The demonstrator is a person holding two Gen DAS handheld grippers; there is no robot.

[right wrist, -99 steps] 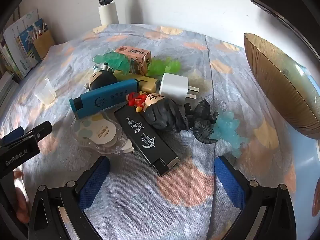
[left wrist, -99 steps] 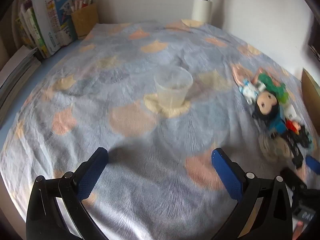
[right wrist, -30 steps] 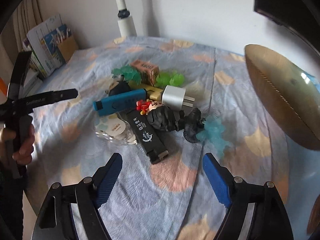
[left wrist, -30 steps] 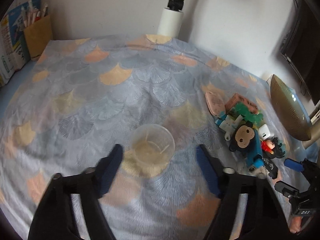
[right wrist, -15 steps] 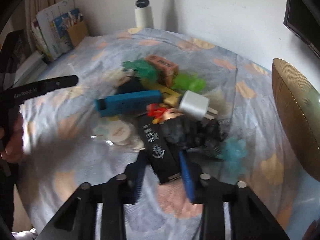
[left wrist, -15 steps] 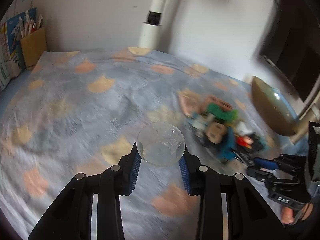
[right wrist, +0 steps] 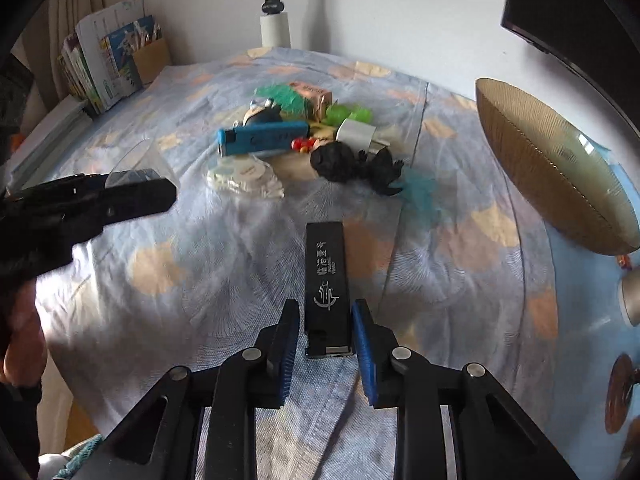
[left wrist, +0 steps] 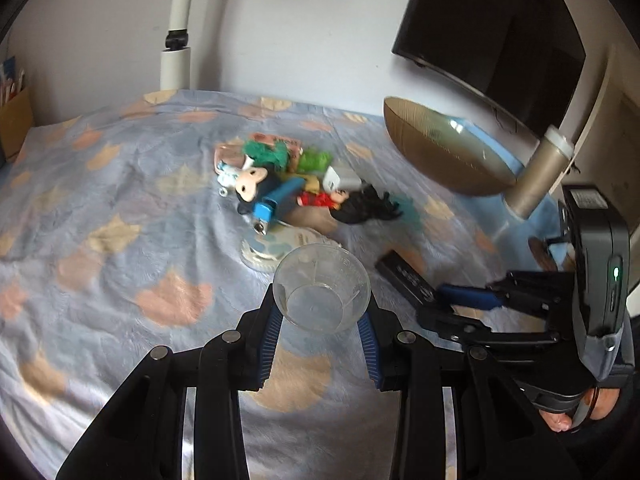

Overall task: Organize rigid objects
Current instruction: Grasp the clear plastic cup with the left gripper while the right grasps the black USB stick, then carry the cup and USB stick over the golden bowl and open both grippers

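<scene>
My left gripper is shut on a clear plastic cup and holds it upright above the cloth, just in front of the toy pile. My right gripper is shut on the near end of a long black bar, which lies apart from the pile. That pile holds a blue lighter, a white charger, a black-haired figurine, a dark dinosaur, a round tape case and a monkey toy. The right wrist view shows the left gripper at the left with the cup.
A patterned blue cloth covers the table. A gold ribbed bowl stands at the right. Books and a pencil holder fill the back left corner. A white lamp pole rises at the back, and a dark monitor hangs at upper right.
Both grippers went from open to shut, the left on the cup, the right on the black bar. The cup was carried toward the pile; the bar was drawn out of it.
</scene>
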